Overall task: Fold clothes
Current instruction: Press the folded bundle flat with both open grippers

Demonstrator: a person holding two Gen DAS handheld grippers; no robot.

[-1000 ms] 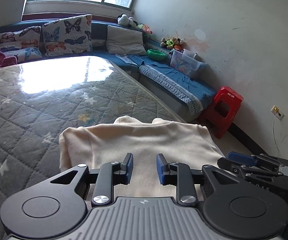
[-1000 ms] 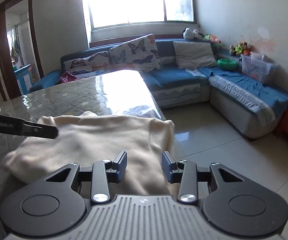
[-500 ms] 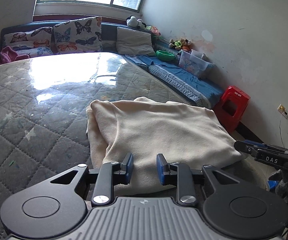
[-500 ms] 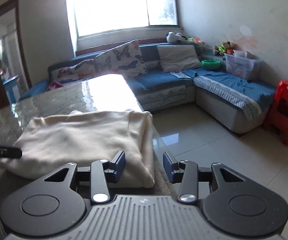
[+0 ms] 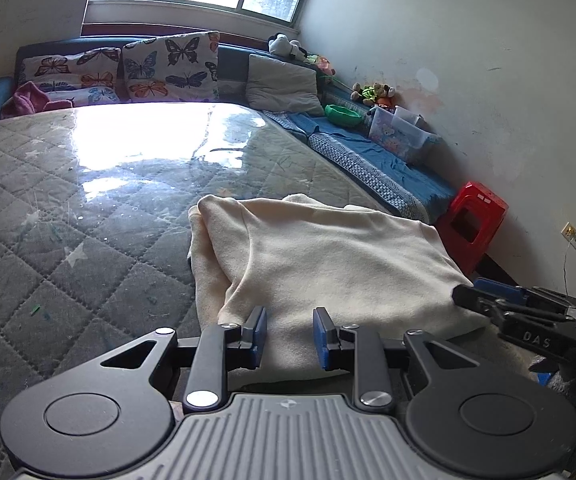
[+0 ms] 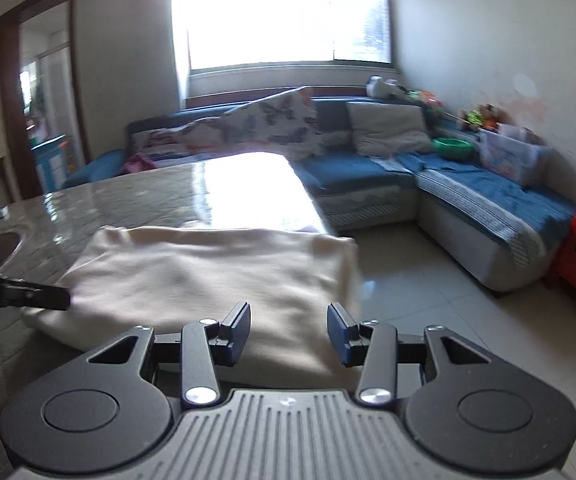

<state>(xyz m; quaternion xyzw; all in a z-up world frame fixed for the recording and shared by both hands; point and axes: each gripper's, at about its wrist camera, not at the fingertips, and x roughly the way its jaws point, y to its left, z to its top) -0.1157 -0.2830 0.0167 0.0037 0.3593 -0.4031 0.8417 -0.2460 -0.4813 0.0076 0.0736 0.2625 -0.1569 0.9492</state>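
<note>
While parted, both tools beside garment.

A home living room — blue corner sofa, butterfly cushions, stuffed toys.

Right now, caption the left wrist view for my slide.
Open left gripper poised over the near edge of a folded cream garment on the quilted table, right gripper alongside.

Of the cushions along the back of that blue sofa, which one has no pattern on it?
The plain grey cushion, nearest the sofa's corner by the stuffed toys. The two butterfly-print cushions beside it are white with coloured butterflies all over.
</note>
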